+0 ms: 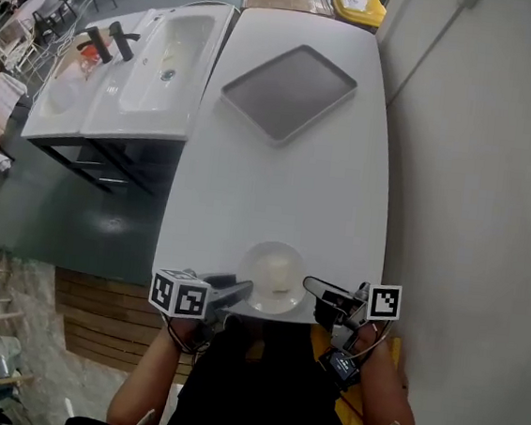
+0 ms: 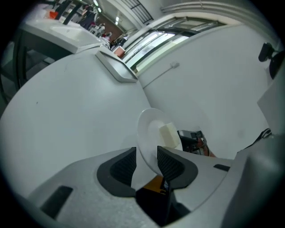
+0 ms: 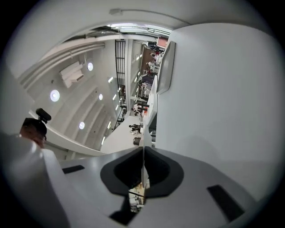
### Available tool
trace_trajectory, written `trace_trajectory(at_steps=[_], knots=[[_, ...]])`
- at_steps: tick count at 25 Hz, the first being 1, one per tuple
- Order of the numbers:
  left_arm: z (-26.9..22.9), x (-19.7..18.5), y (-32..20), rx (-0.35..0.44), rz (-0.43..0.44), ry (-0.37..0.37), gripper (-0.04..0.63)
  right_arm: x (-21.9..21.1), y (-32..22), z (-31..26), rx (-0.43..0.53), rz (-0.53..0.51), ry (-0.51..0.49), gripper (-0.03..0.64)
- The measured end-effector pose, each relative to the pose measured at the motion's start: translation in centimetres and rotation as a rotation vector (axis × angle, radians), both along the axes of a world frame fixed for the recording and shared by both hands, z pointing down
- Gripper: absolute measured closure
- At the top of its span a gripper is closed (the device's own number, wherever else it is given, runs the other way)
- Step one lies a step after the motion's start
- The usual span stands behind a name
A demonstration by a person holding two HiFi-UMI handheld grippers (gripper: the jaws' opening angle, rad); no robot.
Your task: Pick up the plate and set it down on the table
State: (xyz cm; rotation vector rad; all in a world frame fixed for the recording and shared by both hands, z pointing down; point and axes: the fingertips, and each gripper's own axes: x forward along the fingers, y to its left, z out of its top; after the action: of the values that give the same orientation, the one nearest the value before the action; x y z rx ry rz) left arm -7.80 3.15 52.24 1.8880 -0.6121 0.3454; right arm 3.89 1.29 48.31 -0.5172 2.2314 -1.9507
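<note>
Left of the grey tray (image 1: pixel 288 91): one white washbasin unit (image 1: pixel 139 71), standing apart from the table. Tray itself empty, lying skewed at the far end of the white table (image 1: pixel 277 189).

On the person's side of the tray and well apart from it, at the table's near edge, in one row: left gripper (image 2: pixel 146 159), plate (image 1: pixel 273 272), right gripper (image 3: pixel 142 167).

Left gripper view: jaws spread, straddling the plate's left rim. Rim close against the jaw on that view's right, with a clear gap at the other jaw. Not yet pinching.

Plate: white, round, so without a long axis. Only usable line is the one from rim to rim, running left to right between the two grippers. Resting on the table or just clear of it: not decidable from these views.

Right gripper view: jaws pressed together on a thin white edge, judged to be the plate's right rim seen edge-on, hence pinching it.

Governing relation: plate directly between the grippers, each one at its own side of the rim, neither nearer than the other. Left rim inside the left jaws, so a closing of those jaws, rather than any reach, judged to be what the lift calls for.

Count: one plate, one tray, one table, one washbasin unit, two grippers.
</note>
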Motion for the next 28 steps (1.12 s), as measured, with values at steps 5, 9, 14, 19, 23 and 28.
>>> trace_trajectory(at_steps=[5, 9, 14, 19, 23, 28], knots=[[-2.0, -2.3, 4.9, -0.083, -0.021, 0.173, 0.541, -2.3, 5.3, 0.2, -0.001, 0.062, 0.017, 0.607], [-3.8, -3.5, 8.6, -0.15, -0.014, 0.277, 0.58, -3.2, 9.4, -0.3, 0.048, 0.072, 0.093, 0.606], [-4.7, -4.8, 12.4, -0.196, -0.002, 0.332, 0.581, -2.1, 11.7, -2.9, 0.168, 0.174, 0.119, 0.604], [-4.9, -4.8, 14.4, -0.205, 0.007, 0.337, 0.581, 0.1, 12.4, -5.1, 0.265, 0.232, 0.17, 0.553], [-5.5, -3.6, 14.0, -0.216, 0.011, 0.353, 0.581, 0.9, 12.0, -5.9, 0.312, 0.241, 0.206, 0.52], [-5.8, -1.8, 10.8, -0.199, -0.001, 0.345, 0.58, 1.0, 10.3, -4.8, 0.33, 0.173, 0.217, 0.52]])
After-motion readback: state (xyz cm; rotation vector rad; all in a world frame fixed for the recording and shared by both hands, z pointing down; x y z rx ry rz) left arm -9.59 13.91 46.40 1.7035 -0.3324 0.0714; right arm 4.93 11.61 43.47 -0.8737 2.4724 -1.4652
